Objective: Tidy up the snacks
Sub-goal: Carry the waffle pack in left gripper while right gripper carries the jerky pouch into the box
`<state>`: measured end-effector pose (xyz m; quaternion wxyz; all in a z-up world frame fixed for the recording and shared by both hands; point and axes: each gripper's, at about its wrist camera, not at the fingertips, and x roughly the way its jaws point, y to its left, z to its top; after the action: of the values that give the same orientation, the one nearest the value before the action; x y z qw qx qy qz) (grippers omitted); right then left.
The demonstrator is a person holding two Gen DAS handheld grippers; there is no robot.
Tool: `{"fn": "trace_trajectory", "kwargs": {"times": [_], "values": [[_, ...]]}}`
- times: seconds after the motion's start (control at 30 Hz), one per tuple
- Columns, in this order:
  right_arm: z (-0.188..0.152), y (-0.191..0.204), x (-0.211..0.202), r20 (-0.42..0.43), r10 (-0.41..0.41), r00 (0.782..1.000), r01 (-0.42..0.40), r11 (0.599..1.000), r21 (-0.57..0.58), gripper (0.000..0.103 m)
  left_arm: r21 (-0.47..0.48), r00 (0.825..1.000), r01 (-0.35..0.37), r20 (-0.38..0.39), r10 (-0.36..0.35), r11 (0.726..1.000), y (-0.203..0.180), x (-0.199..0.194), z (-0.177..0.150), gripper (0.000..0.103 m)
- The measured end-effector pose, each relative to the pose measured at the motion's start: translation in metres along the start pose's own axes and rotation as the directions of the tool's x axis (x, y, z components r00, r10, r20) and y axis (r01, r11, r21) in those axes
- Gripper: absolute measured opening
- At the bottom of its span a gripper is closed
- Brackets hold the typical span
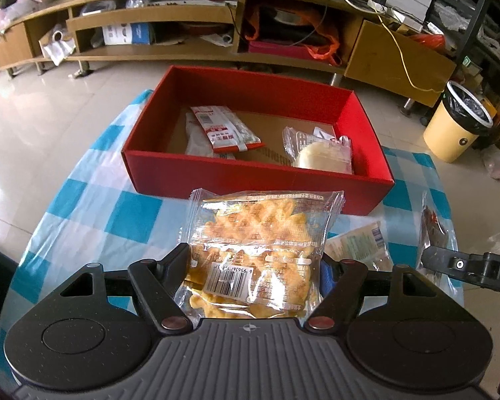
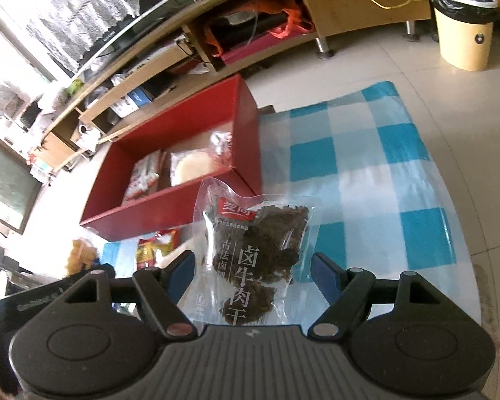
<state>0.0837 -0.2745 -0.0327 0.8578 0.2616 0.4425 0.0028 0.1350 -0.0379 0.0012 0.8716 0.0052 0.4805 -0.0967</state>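
A yellow bin (image 1: 450, 133) stands near the long wooden TV cabinet (image 1: 196, 50) — shelves seemingly cluttered.

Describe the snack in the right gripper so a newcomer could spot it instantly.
Start at the red box on the blue-checked tablecloth. Just in front of it the right gripper holds a clear pouch: unlike the pale snacks inside, it contains dark brown dried meat.

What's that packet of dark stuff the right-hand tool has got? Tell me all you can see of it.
The dark snack packet is a clear, glossy plastic pouch with sealed edges, holding dark brown, rough chunks that look like dried meat. A small red label sits near its top and large white Chinese characters run down its front. It stands roughly upright between the fingers of the right gripper, lifted off the blue-checked tablecloth, just in front of the red box. Its lower end is hidden behind the gripper's body.
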Motion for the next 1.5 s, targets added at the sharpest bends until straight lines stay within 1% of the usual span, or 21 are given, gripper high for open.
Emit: {"fn": "trace_trajectory", "kwargs": {"times": [0.13,0.43,0.7,0.9,1.1,1.23,1.33,1.5], "values": [[0.006,0.005,0.002,0.005,0.023,1.000,-0.023,1.000,-0.011,0.076,0.005,1.000,-0.006,0.007,0.006,1.000,-0.003,0.000,0.002,0.079],[0.024,0.012,0.010,0.018,0.042,0.999,-0.042,0.999,-0.029,0.076,0.013,1.000,-0.017,0.011,0.017,1.000,-0.006,0.006,0.009,0.079],[0.034,0.018,0.017,0.016,0.057,0.998,-0.057,0.997,-0.043,0.076,0.017,0.999,-0.028,0.022,0.027,0.999,-0.007,0.008,0.017,0.079],[0.043,0.021,0.020,0.024,0.065,0.998,-0.064,0.997,-0.044,0.076,0.014,0.997,-0.051,0.058,0.051,0.999,-0.005,0.006,0.030,0.079],[0.057,0.029,0.028,0.037,0.077,0.996,-0.075,0.996,-0.055,0.076,-0.001,0.996,-0.055,0.067,0.055,0.998,-0.003,0.013,0.045,0.079],[0.069,0.037,0.035,0.049,0.091,0.995,-0.088,0.994,-0.062,0.076,-0.005,0.994,-0.063,0.091,0.063,0.998,-0.004,0.016,0.058,0.079],[0.079,0.041,0.043,0.055,0.091,0.994,-0.088,0.994,-0.067,0.076,-0.008,0.992,-0.075,0.101,0.075,0.997,-0.004,0.022,0.070,0.079],[0.096,0.048,0.060,0.058,0.073,0.996,-0.068,0.994,-0.085,0.076,-0.006,0.990,-0.105,0.096,0.105,0.994,-0.004,0.040,0.084,0.079]]}}
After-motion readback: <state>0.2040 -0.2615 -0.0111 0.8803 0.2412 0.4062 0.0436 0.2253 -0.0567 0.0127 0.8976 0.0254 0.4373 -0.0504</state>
